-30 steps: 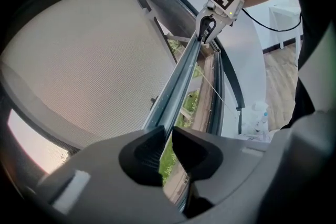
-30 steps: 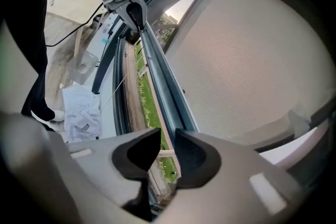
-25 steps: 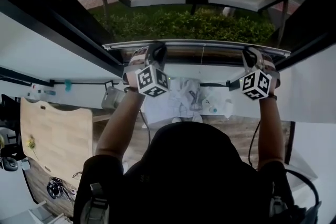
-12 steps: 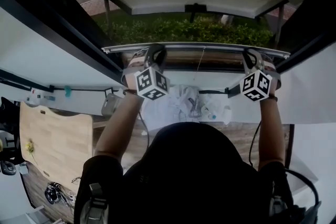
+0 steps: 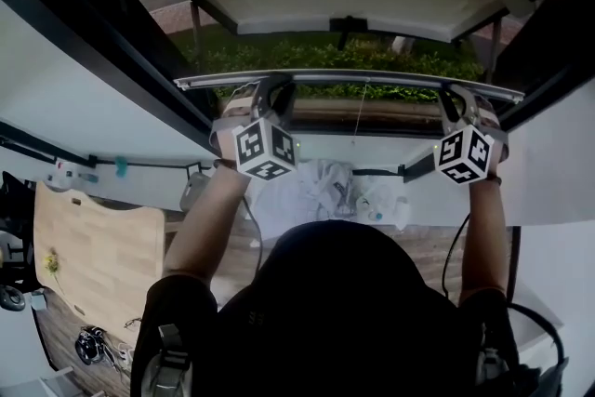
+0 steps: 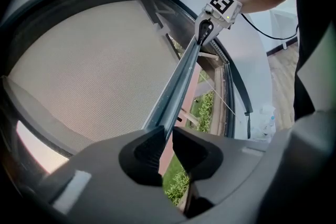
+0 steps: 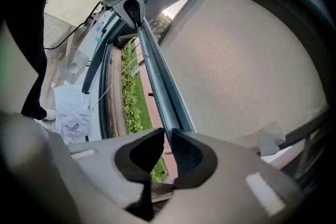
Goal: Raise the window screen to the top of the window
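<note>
left tool [image 6: 168, 132], right tool [image 7: 168, 135] clamp screen rail [image 5: 346, 77]

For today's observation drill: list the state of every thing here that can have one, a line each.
window screen: partly raised, gap open below its bar
bottom bar: gripped by both grippers
left gripper: shut on bottom bar
right gripper: shut on bottom bar

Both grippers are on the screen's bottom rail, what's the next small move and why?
Probably raise both evenly: left gripper and right gripper each clamp the grey metal bottom rail, roughly level, with beige mesh screen showing above it.
</note>
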The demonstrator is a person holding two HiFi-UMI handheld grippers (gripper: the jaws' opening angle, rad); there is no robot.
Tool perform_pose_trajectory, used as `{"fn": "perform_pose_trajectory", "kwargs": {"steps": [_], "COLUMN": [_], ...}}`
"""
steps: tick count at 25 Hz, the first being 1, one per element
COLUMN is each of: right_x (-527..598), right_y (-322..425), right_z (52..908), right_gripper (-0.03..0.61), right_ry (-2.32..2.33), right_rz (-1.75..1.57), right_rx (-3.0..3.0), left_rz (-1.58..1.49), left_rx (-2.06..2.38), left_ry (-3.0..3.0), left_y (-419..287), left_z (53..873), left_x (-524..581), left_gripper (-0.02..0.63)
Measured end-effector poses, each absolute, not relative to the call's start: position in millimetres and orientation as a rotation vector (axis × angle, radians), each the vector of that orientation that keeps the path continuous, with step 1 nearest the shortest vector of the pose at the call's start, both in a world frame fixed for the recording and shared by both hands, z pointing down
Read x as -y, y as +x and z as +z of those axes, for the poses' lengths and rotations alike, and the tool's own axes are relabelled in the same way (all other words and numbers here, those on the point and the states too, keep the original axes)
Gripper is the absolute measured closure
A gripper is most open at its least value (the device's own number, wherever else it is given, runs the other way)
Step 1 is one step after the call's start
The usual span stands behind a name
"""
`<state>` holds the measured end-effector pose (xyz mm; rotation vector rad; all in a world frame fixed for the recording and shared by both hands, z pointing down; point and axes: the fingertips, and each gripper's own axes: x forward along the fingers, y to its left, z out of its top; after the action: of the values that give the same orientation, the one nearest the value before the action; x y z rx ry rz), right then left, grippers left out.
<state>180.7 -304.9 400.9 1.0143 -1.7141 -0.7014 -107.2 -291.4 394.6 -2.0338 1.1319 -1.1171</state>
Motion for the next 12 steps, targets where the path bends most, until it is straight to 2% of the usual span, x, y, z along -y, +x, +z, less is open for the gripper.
{"fn": "perform_pose_trajectory", "kwargs": {"steps": [12], "right_x": [303.4], "right_y": [179.5], "right_z": [360.9], "right_gripper": [0.531], "right_ry": [1.045], "right_rz": [-0.734], "right_rx": [1.723], "left_rz": [-1.075], "left_rx": [-1.150], "left_ry": [-2.018], "left_y": [-108.8], "left_z": [354.2], "left_x": [287.5], "left_gripper": [0.560]}}
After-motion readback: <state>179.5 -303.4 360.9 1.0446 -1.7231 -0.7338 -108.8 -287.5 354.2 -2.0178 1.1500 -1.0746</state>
